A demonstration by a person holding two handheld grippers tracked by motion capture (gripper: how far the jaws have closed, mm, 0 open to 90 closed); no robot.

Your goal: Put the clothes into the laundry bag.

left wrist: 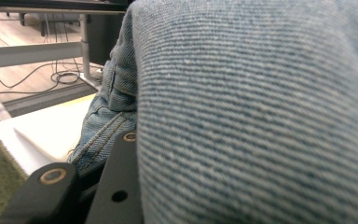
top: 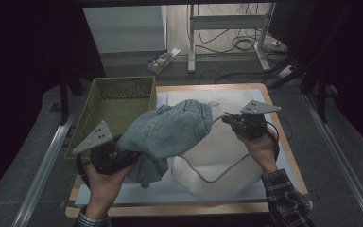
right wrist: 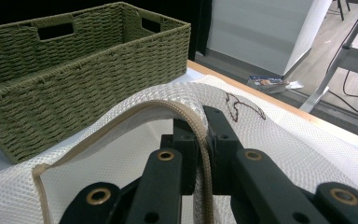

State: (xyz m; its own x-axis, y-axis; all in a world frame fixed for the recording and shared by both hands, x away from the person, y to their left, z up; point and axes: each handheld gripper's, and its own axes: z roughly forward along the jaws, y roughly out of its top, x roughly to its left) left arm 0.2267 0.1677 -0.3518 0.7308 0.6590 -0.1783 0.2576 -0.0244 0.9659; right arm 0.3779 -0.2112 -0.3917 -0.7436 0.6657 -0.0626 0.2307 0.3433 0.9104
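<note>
The left gripper [top: 123, 158] clutches bunched blue jeans [top: 168, 130], lifted above the white mesh bag [top: 220, 151], hiding its mouth. The right gripper [right wrist: 204, 133] pinches the bag's tan rim [right wrist: 121, 116], holding it up. Behind, left, sits the green wicker basket [top: 118, 101] on the table [top: 283, 142].

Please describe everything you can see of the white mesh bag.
The white mesh bag is soft netted fabric with a tan-edged rim and a small dark loop near the top. It lies on the white sheet on the table, mouth lifted. The right gripper pinches its rim. The blue denim garment hangs over its left side.
</note>
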